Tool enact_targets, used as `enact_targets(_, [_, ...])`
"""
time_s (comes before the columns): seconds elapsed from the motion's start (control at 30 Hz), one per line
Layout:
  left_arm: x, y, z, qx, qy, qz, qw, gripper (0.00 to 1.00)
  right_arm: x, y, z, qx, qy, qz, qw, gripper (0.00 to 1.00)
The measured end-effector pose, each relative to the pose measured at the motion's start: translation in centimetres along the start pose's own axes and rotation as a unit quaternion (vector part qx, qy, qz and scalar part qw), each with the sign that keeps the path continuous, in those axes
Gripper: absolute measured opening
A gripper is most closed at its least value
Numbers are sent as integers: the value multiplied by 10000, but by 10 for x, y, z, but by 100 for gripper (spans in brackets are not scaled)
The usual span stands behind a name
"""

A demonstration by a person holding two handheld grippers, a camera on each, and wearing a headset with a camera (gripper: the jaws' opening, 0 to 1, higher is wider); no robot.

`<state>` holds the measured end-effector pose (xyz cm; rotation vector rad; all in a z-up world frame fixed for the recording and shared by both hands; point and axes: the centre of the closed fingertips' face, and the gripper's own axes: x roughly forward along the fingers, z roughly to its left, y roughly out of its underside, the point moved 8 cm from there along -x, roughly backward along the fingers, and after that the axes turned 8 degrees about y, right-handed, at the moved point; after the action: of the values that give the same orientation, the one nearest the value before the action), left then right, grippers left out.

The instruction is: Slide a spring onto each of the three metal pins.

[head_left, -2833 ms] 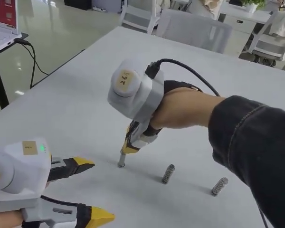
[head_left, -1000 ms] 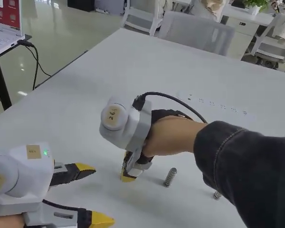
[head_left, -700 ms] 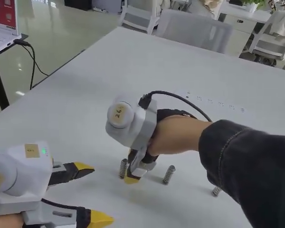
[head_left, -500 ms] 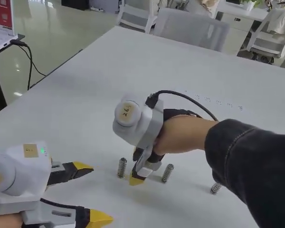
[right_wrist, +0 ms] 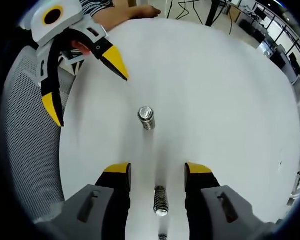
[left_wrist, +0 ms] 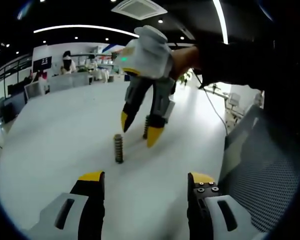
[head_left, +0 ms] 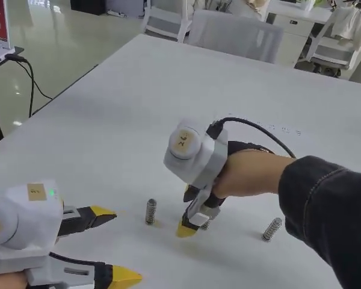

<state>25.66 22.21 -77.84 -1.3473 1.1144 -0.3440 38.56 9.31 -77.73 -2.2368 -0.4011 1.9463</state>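
Three coil springs stand upright in a row on a white table (head_left: 138,90), well apart from one another. Each seems to sit over a metal pin, though only one pin's shiny top (right_wrist: 146,113) can be made out, in the right gripper view. The left-hand spring (head_left: 150,212) stands alone. The middle spring (right_wrist: 161,200) lies between the jaws of the right gripper (head_left: 189,227), which points down at the table with its yellow-tipped jaws apart on either side of the coil, not pinching it. The right-hand spring (head_left: 272,229) stands by itself near the person's dark sleeve (head_left: 331,217). There are two grippers. The left gripper (head_left: 114,245) sits low beside the left-hand spring, its jaws spread wide with nothing between them. A round tan sticker (head_left: 182,139) on the right gripper reads what looks like "26". A small tan label (head_left: 36,191) on the left gripper is too small to read, with a green light (head_left: 51,192) beside it.
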Motion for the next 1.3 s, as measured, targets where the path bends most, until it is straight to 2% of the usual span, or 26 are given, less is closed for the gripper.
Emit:
enact_targets(0.7, [4, -3, -3, 45, 88, 131, 9999, 62, -15, 38, -3, 631, 310, -308, 9971, 49])
enact_targets(1.03, [8, -3, -5, 76, 161, 189, 9997, 62, -24, 63, -4, 970, 528, -407, 9931, 53])
enact_targets(1.3, [7, -4, -4, 82, 169, 220, 9996, 62, -30, 75, -4, 1158, 723, -535, 9892, 59])
